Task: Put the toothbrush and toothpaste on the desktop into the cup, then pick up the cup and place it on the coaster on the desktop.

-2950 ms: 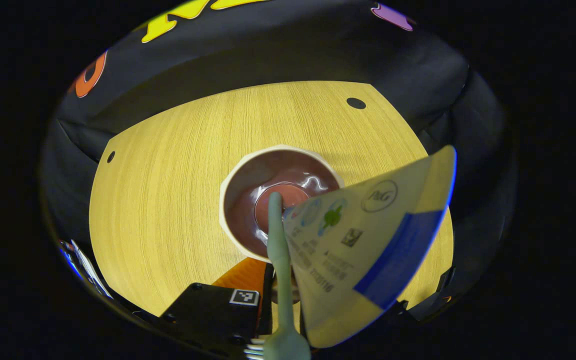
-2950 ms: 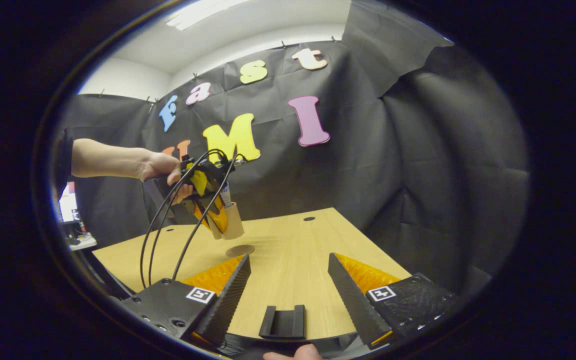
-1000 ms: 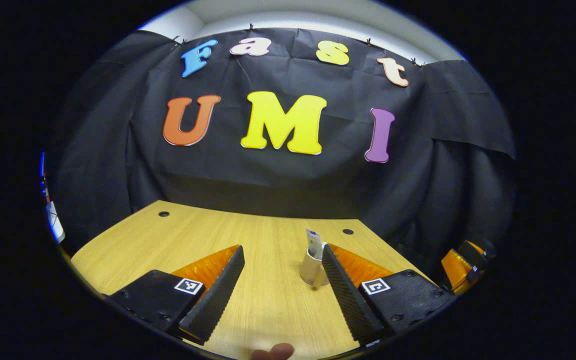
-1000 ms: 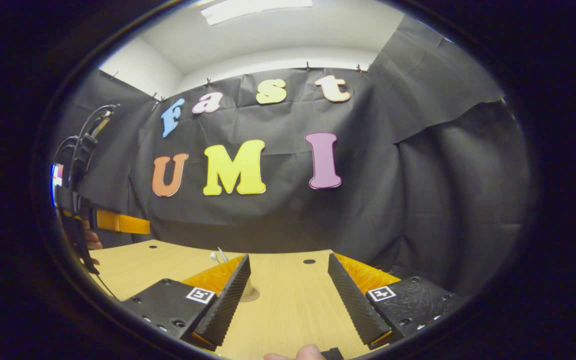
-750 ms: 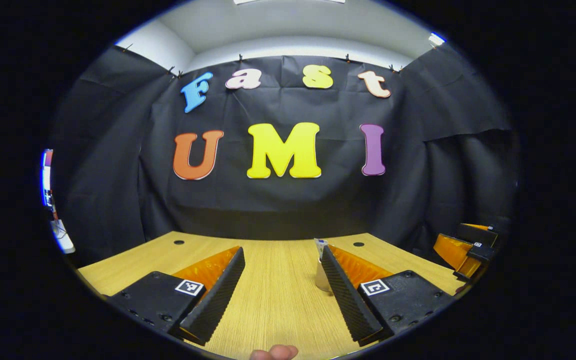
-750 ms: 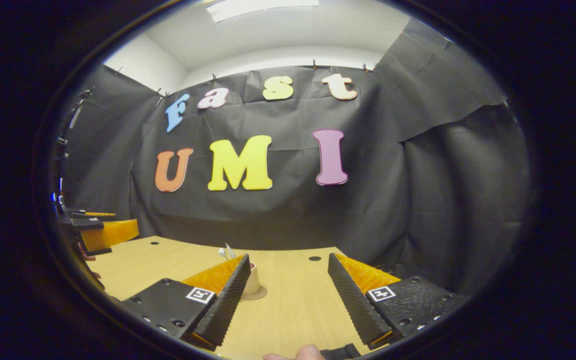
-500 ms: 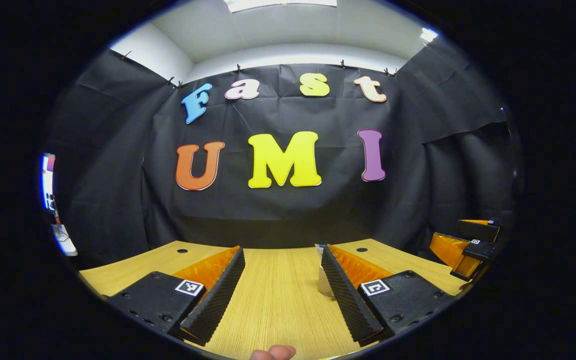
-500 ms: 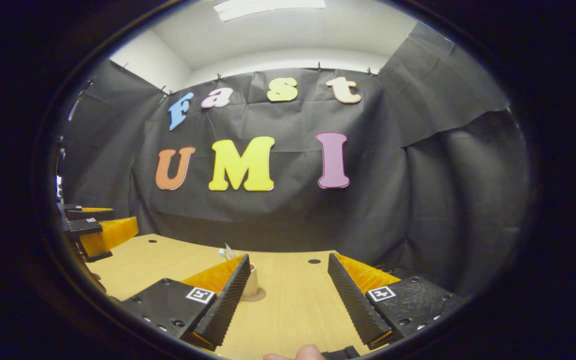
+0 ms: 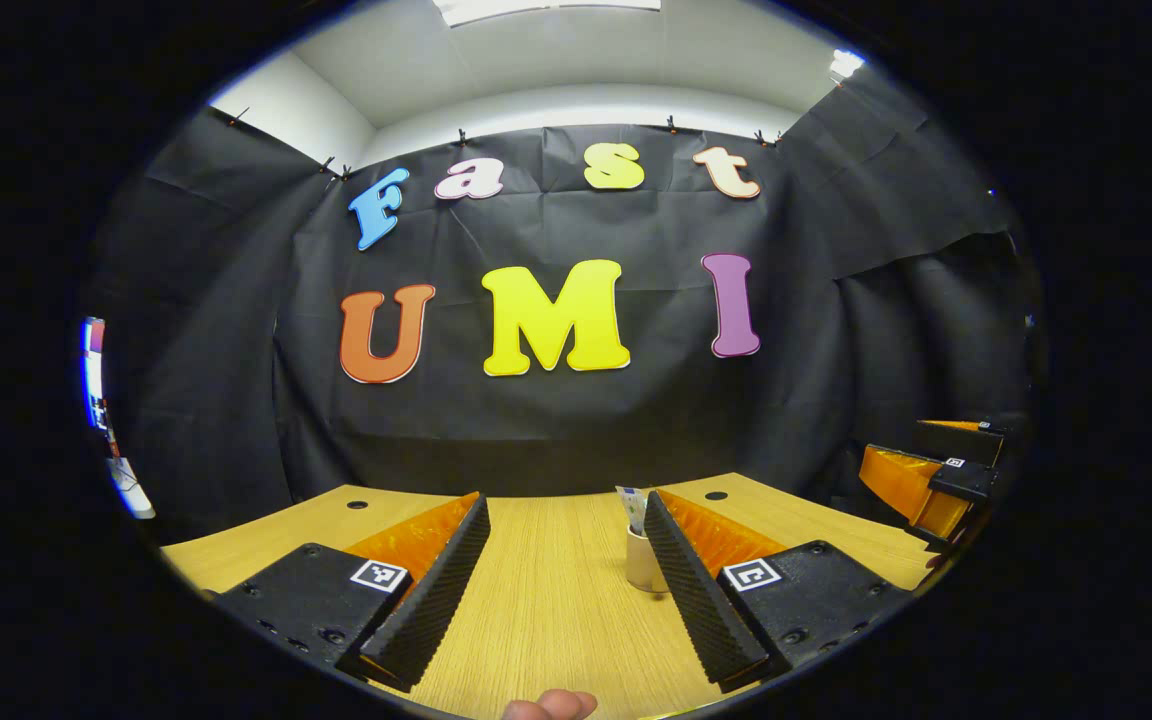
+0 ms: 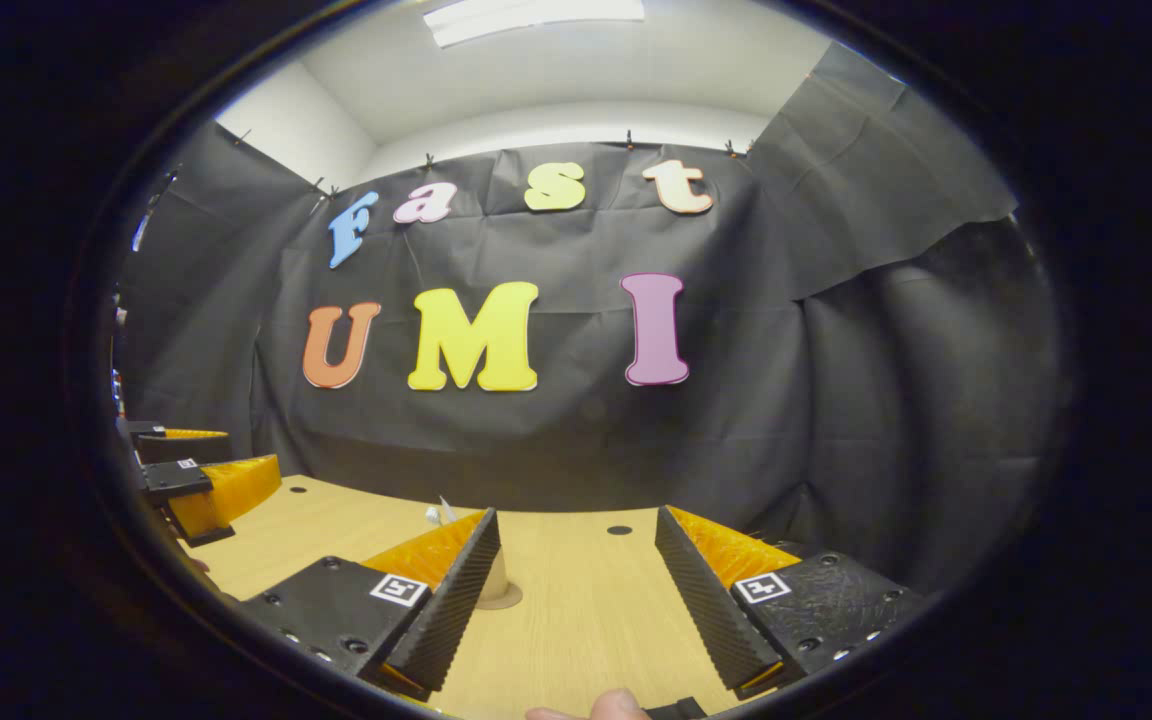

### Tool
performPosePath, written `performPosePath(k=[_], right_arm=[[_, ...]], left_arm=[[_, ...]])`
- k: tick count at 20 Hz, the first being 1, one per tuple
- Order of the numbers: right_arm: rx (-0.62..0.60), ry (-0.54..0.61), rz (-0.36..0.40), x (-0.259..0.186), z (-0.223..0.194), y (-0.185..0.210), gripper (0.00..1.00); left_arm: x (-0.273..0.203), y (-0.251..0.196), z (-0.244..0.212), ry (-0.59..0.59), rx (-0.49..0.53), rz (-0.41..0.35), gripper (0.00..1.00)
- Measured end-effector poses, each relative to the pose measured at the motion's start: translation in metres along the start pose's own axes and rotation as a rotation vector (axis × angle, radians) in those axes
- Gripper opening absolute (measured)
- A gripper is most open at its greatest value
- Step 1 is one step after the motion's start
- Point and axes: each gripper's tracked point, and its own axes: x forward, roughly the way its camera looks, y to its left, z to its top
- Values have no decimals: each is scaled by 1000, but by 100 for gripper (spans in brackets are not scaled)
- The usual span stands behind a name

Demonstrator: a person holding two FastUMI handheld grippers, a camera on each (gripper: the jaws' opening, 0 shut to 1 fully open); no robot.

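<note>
A beige cup (image 9: 639,562) stands upright on the wooden table, just left of my left gripper's right finger. A toothpaste tube (image 9: 629,506) sticks out of its top. In the right gripper view the cup (image 10: 498,578) rests on a brown coaster (image 10: 508,601), half hidden behind that gripper's left finger, and white tips (image 10: 439,514) poke above the finger. My left gripper (image 9: 564,497) is open and empty, short of the cup. My right gripper (image 10: 577,514) is open and empty too. Each gripper shows at the edge of the other's view: right gripper (image 9: 921,478), left gripper (image 10: 198,478).
The wooden table (image 9: 546,600) ends at the black cloth wall behind. Small dark holes (image 9: 357,505) (image 9: 715,495) sit near its far corners. A thumb tip (image 9: 548,705) shows at the bottom of the left gripper view.
Three seconds ago my left gripper held the cup above the coaster. It has let go and drawn back, and the cup stands on the coaster. Over the last second both views barely shifted.
</note>
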Motion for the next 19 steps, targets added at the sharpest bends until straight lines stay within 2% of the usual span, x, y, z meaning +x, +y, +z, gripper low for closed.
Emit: performPosePath(k=[10, 19], right_arm=[[-3, 16, 13, 0, -5, -1, 93], [-25, 22, 25, -2, -8, 13, 95]], left_arm=[[-3, -3, 2, 6, -2, 7, 98], [-8, 3, 3, -11, -19, 29, 98]])
